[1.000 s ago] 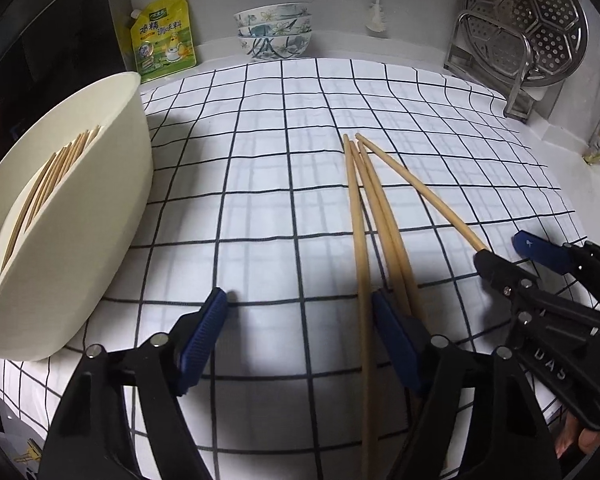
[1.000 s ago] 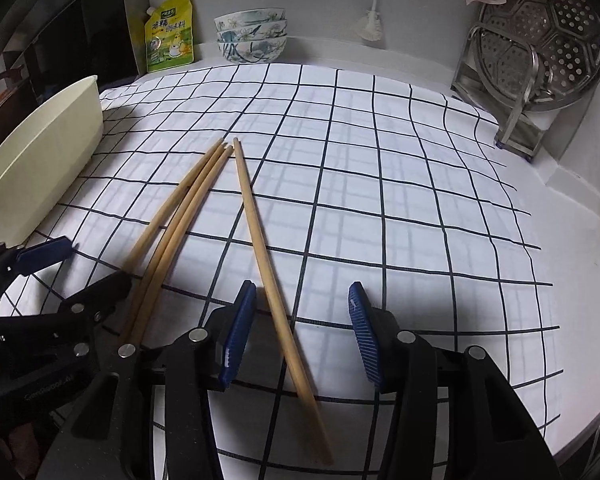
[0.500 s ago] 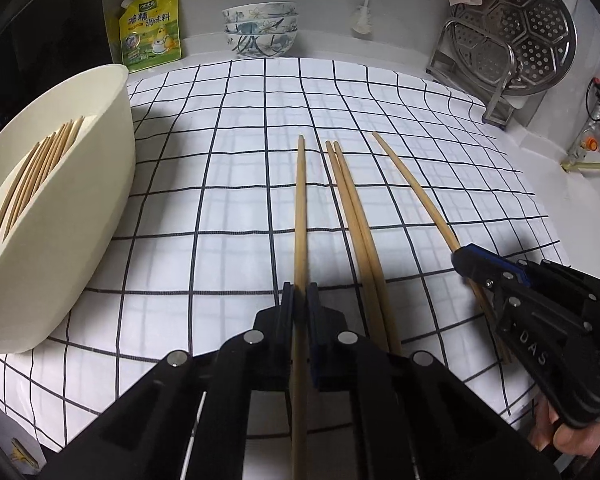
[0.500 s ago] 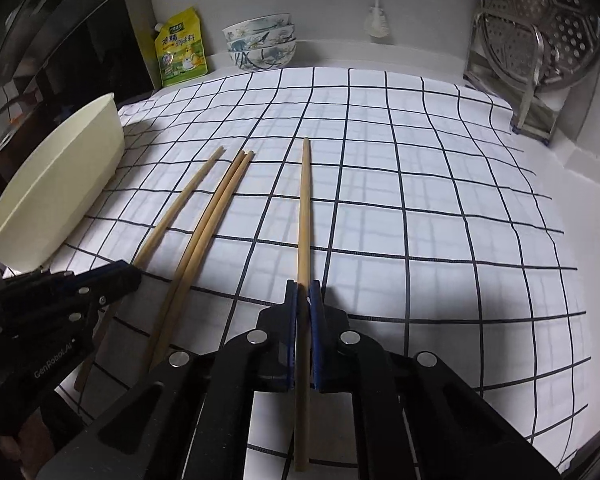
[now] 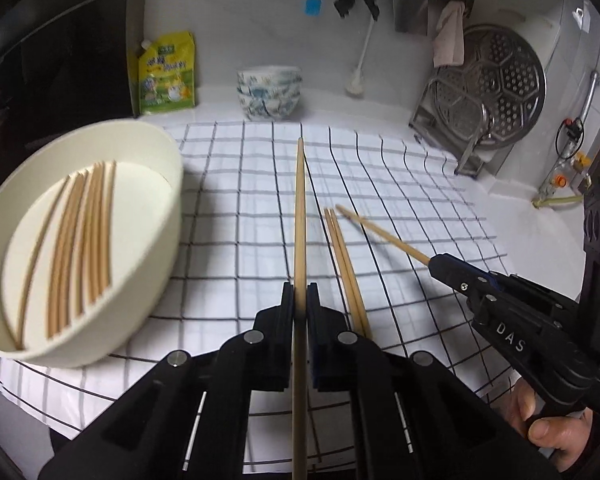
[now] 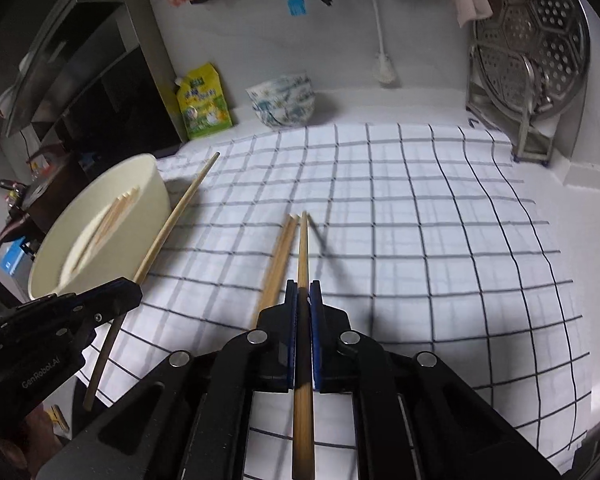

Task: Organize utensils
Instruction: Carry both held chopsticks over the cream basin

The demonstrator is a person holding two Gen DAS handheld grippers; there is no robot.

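Pinching a single wooden chopstick (image 5: 300, 216) between tightly pressed jaws, the left gripper (image 5: 299, 296) carries it clear of the checked cloth (image 5: 400, 184), tip pointing toward the stacked patterned bowls (image 5: 269, 94) at the back. Left of that chopstick sits the cream oval bowl (image 5: 156, 264), with a row of chopsticks (image 5: 80, 248) already lying inside. Just right of the chopstick, a loose pair (image 5: 346, 268) rests on the cloth, and beyond them the right gripper (image 5: 434, 260) clamps another chopstick (image 5: 380, 234), a hand (image 5: 548, 424) on its grip. A perforated steamer tray (image 5: 496, 88) leans in its rack on the far right, a yellow-green pouch (image 5: 166, 74) far left. Over to the right wrist view: the right gripper (image 6: 304, 292) has its jaws squeezed on a chopstick (image 6: 302, 248), lifted above the cloth (image 6: 420, 220). The loose pair (image 6: 280, 260) lies just left of it. Further left, the left gripper (image 6: 134, 284) holds its chopstick (image 6: 172, 216) slanting beside the cream bowl (image 6: 148, 200).
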